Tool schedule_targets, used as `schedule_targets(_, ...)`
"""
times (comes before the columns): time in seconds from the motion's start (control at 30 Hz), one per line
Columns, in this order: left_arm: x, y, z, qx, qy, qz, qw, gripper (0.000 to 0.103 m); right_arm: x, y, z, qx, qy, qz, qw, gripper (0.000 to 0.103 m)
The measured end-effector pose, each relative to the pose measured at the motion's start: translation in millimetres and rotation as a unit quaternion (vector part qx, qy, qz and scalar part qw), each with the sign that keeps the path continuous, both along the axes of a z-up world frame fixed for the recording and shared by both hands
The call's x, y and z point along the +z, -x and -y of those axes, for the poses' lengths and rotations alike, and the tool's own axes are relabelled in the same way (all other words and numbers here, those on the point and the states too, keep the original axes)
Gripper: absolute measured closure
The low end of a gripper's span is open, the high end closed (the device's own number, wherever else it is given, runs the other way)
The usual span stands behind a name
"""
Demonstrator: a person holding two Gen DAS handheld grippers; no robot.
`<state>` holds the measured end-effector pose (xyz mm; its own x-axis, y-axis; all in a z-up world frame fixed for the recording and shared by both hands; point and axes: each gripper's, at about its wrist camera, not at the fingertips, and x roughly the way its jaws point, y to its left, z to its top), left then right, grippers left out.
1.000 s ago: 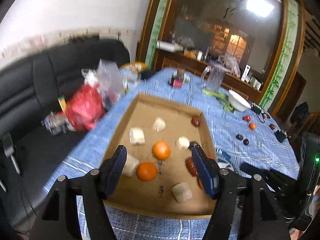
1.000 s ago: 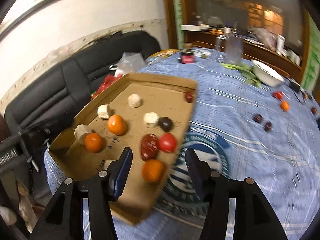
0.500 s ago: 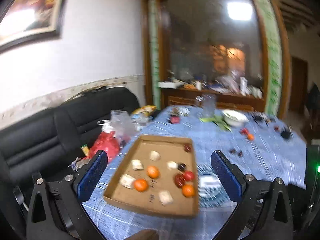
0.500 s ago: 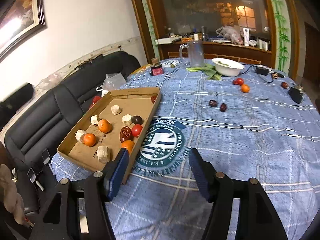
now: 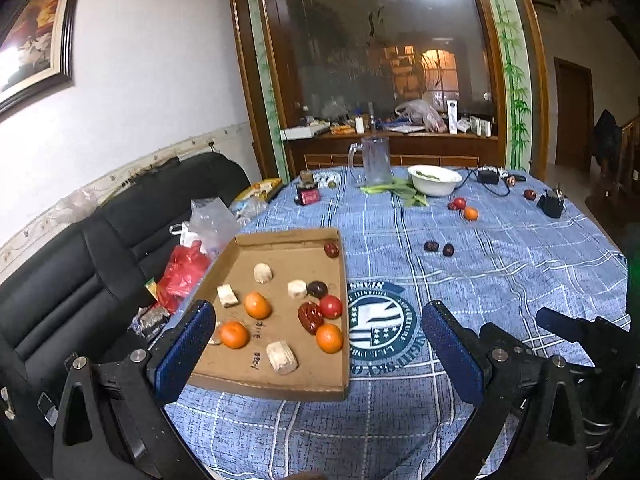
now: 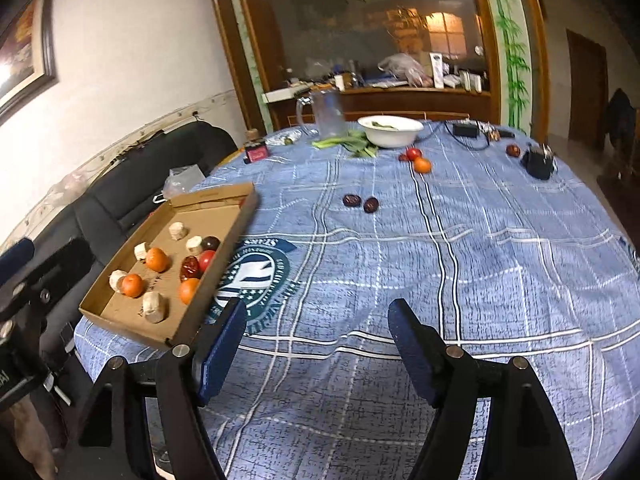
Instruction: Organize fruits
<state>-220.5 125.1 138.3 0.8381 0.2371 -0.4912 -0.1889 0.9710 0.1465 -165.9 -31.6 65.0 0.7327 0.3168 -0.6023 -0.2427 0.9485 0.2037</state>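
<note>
A shallow cardboard tray lies at the table's left edge. It holds three oranges, a red tomato, dark red dates, and several pale chunks. Loose on the blue cloth are two dark dates, a tomato and an orange near the white bowl. My left gripper is open and empty, held above the tray's near edge. My right gripper is open and empty over the cloth, right of the tray.
A white bowl, a clear jug, green leaves, a small red box and black chargers sit at the far side. A black sofa with bags stands left of the table.
Both grippers have pulled back and up from the tray, so the whole table now shows. The left jaws have opened wider. The fruits have not moved.
</note>
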Motion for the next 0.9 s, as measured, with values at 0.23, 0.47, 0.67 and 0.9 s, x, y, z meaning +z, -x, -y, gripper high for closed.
schedule_targets(0.23,-9.4,-8.0,-13.5,0.005,0.017,-0.018,0.9997,0.0,-5.4,-0.5,-17.7,0.015,0.022,-0.005,1.0,0.026)
schedule_targets(0.47,-18.6,-12.7,-23.9,0.006,0.041,-0.037,0.9985,0.0,-8.6,0.9,-29.4,0.025,0.043,-0.008,0.999,0.026)
schedule_targets(0.67,-21.7,-15.5,-28.0,0.004,0.056,-0.048,0.9973,0.0,-9.3,-0.3,-31.5,0.023,0.05,-0.01,0.998,0.023)
schedule_targets(0.9,-24.6,-16.3,-27.8,0.002,0.059,-0.053,0.9968,0.0,-10.9,-2.0,-32.3,0.022,0.054,-0.014,0.998,0.023)
